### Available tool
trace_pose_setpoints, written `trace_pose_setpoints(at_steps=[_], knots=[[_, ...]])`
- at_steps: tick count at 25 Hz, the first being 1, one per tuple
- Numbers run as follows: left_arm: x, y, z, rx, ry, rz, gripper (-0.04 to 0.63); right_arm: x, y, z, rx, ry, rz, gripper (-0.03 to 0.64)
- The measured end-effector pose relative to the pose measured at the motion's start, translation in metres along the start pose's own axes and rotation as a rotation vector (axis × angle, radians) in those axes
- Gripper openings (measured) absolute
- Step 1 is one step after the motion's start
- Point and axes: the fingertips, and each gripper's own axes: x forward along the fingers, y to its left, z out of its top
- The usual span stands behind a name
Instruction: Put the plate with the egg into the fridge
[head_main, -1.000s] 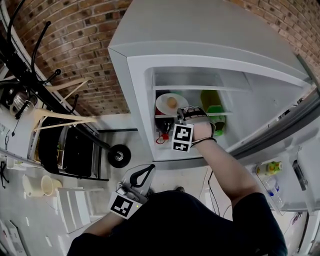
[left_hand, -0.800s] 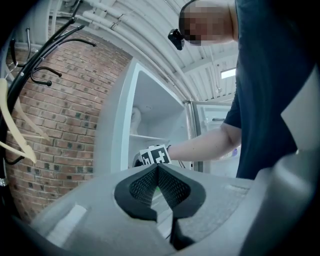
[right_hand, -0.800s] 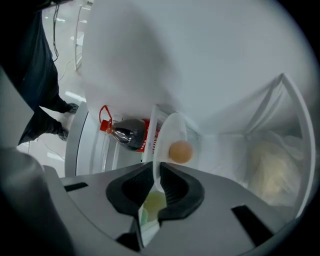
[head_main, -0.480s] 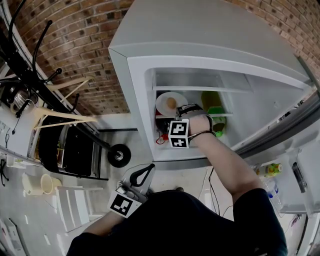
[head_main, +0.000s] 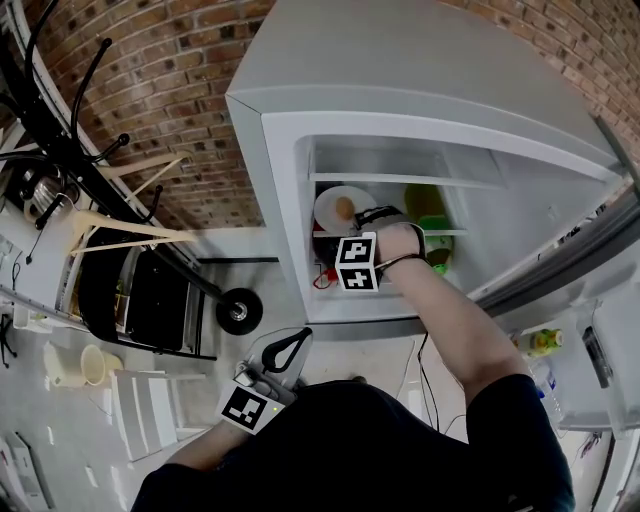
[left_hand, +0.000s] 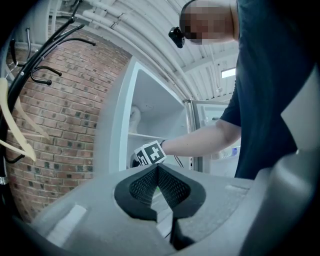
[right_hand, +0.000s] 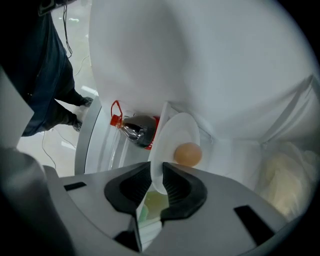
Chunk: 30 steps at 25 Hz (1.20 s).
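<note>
Your right gripper (right_hand: 156, 175) is reached into the open fridge (head_main: 420, 70) and its jaws are opening, with the near rim of the white plate (right_hand: 177, 132) standing between the pads; as far as the right gripper view shows, they no longer pinch it. The brown egg (right_hand: 188, 154) sits on the plate just beyond the jaw tips, and the plate lies at the left end of the glass shelf (head_main: 450, 231), apparently resting on it. So the main job looks close to done: plate and egg are inside, and what is left for you is to finish letting go, draw the gripper straight back without dragging the rim, and then see to the door (head_main: 580, 330), which hangs wide open at your right with small bottles (head_main: 540, 340) in its rack. Your left gripper (left_hand: 157, 169) hangs low by your body, jaws together with nothing between them, pointing toward the fridge. The shelf is crowded: green containers (head_main: 432, 225) stand just beside your right hand on the same shelf, a dark bottle with a red cap (right_hand: 137, 129) lies below the plate's edge, and a pale bag (right_hand: 282, 172) fills the far side. Around you the room has a brick wall (head_main: 150, 90) behind the fridge, a black coat rack (head_main: 70, 130) with wooden hangers (head_main: 130, 235) to your left, and a pale floor (head_main: 60, 450).
</note>
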Motion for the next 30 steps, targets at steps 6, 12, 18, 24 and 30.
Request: trace_pose_setpoints(at_steps=[6,12,18,24,30], knots=[[0.000,-0.003,-0.002,-0.003,0.002,-0.008,0.005,0.000,0.001,0.000,-0.015,-0.011,0.060,0.084],[-0.002,-0.005,-0.002,-0.007,0.003,-0.016,0.005,0.005,0.014,-0.004,-0.017,-0.007,0.177,0.161],[-0.003,-0.007,-0.001,-0.005,0.005,-0.020,0.005,-0.002,0.018,-0.006,0.003,-0.024,0.089,0.176],[0.000,-0.008,0.001,0.000,0.000,-0.036,0.005,-0.045,0.014,0.003,0.098,-0.101,-0.130,0.175],[0.006,-0.008,0.003,-0.006,-0.008,-0.056,0.005,-0.100,0.031,0.017,0.293,-0.243,-0.288,0.173]])
